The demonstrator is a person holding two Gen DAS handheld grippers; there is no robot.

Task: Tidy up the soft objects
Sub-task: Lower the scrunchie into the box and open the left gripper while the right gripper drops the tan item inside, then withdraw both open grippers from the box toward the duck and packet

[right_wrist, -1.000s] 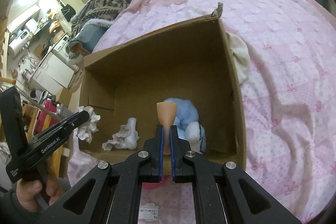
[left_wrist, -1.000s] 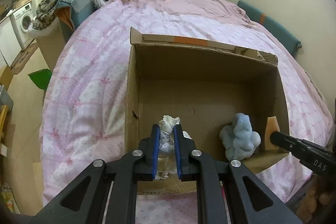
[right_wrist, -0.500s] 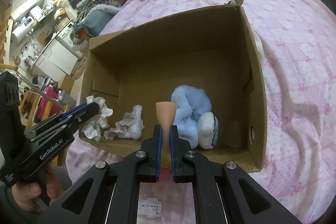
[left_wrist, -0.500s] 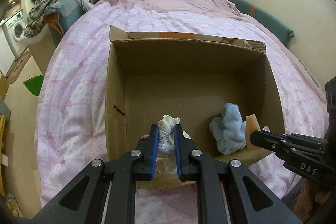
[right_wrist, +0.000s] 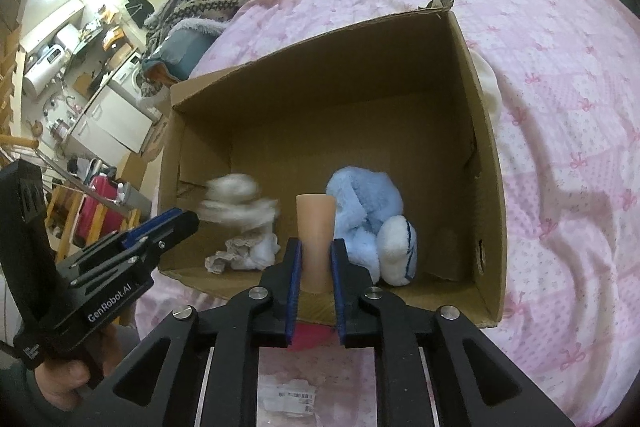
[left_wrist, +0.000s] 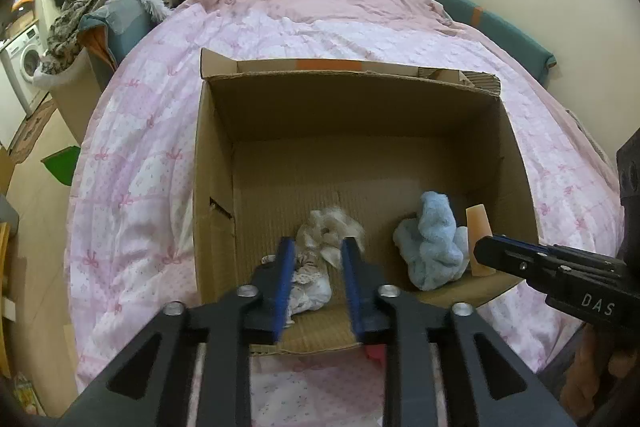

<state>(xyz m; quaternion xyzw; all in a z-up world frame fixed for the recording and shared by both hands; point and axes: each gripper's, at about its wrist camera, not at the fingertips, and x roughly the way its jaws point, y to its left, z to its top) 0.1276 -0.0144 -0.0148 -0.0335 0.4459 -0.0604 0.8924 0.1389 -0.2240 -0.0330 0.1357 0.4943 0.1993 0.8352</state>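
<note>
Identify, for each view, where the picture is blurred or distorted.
Left wrist view: the white fluffy item between the open left gripper smears slightly; fisheye bows the cardboard box. Right wrist view: that same item is heavily motion-blurred; the peach cone stays sharp.
</note>
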